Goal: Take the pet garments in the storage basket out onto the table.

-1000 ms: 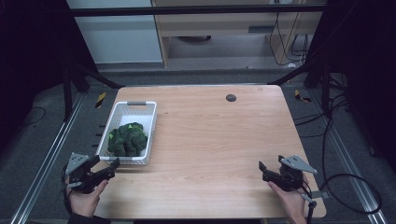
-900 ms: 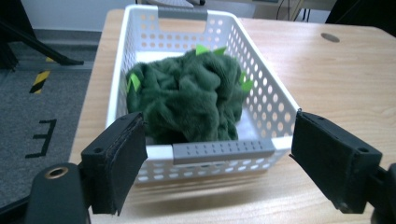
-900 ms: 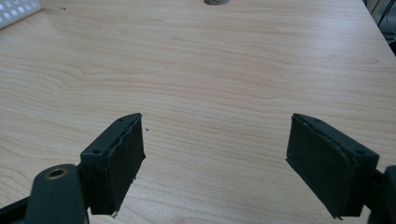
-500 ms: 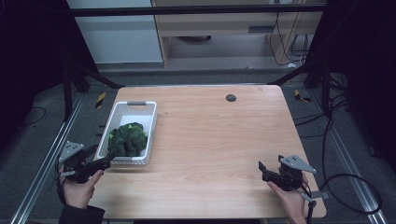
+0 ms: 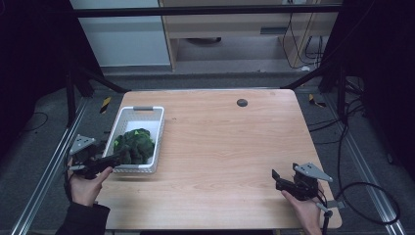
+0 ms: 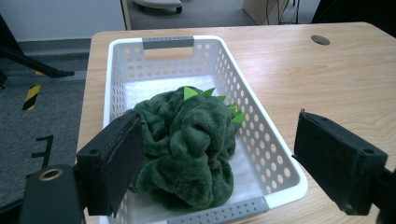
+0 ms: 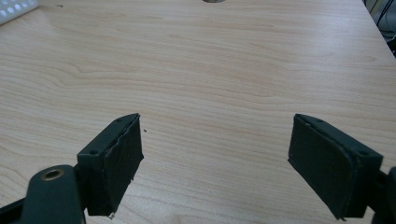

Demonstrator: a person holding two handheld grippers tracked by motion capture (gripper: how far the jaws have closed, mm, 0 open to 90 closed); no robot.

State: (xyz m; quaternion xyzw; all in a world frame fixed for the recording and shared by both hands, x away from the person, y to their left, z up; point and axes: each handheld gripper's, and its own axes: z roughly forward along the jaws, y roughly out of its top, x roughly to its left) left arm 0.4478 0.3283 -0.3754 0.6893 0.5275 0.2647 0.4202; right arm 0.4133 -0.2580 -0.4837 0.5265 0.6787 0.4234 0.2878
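High view, person's side of a wooden table [image 5: 220, 142]: the left tongs [image 5: 113, 159] sit at the near short end of a white perforated basket [image 5: 156, 134], their tips at its near rim, while the right tongs [image 5: 275, 178] rest low over bare wood near the front right corner, well apart from the basket. Left gripper view: both black jaws stand wide apart, holding nothing; directly ahead of and between them lies a crumpled dark green plush toy [image 6: 187, 149] with small bright green spikes [image 6: 219, 100], heaped in the half of the basket nearer the tongs and leaning against the basket's near wall. The far half of the basket, with its grey handle [image 6: 168, 43], lies beyond the toy. Right gripper view: the jaws are likewise spread and empty, with bare table [image 7: 210, 70] ahead of them. Judged step: approach for lifting the toy out with the left tongs. To do it well, the jaws should probably clear the near rim and descend onto the top of the heap, straddling a thick fold rather than a loose edge, so that the soft fabric bunches between the pads and does not slip. The left-hand jaw sits close to the basket's side wall; centring the tongs over the toy should avoid catching the perforated wall and dragging the light basket along.
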